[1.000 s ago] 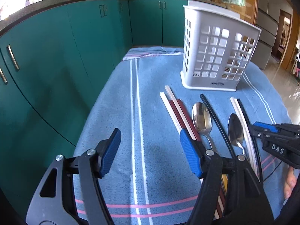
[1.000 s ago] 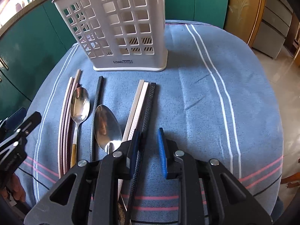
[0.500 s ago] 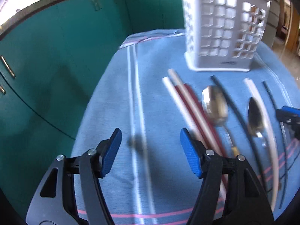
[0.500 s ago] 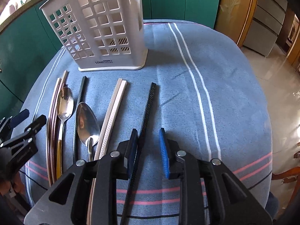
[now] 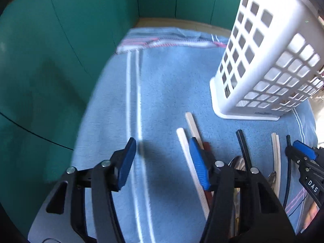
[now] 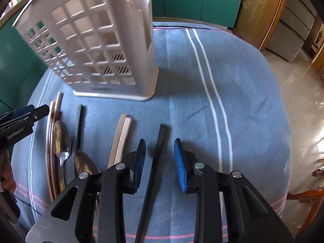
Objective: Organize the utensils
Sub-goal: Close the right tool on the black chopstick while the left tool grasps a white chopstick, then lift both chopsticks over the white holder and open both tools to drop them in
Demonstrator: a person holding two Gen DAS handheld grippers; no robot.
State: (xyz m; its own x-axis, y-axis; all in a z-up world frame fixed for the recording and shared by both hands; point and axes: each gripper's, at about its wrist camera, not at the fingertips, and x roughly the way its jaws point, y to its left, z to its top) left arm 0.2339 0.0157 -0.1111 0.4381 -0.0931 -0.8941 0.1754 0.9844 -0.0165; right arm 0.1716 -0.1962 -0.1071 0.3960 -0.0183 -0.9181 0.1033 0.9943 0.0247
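A white lattice utensil basket [image 5: 263,70] [image 6: 91,50] stands upright at the back of the blue cloth. In front of it lie two spoons [image 6: 64,149], a beige chopstick pair [image 6: 121,137], a black textured chopstick [image 6: 79,121] and pinkish ones [image 6: 50,141]. My right gripper [image 6: 160,158] is open, and a black chopstick [image 6: 162,135] lies lengthwise between its pads without touching them. My left gripper [image 5: 162,158] is open and its jaws are closing over bare cloth. A white chopstick [image 5: 182,139] lies just inside its right finger. Each gripper shows at the edge of the other's view.
A blue cloth with white stripes [image 6: 212,93] covers the rounded table. Teal cabinets [image 5: 50,60] stand close on the left and behind. A wooden chair [image 6: 307,196] is off the right edge. A hand [image 6: 7,176] holds the left gripper.
Both grippers moved forward toward the basket. The black chopstick slid right, away from the beige pair, and the right jaws widened around it. The left jaws narrowed.
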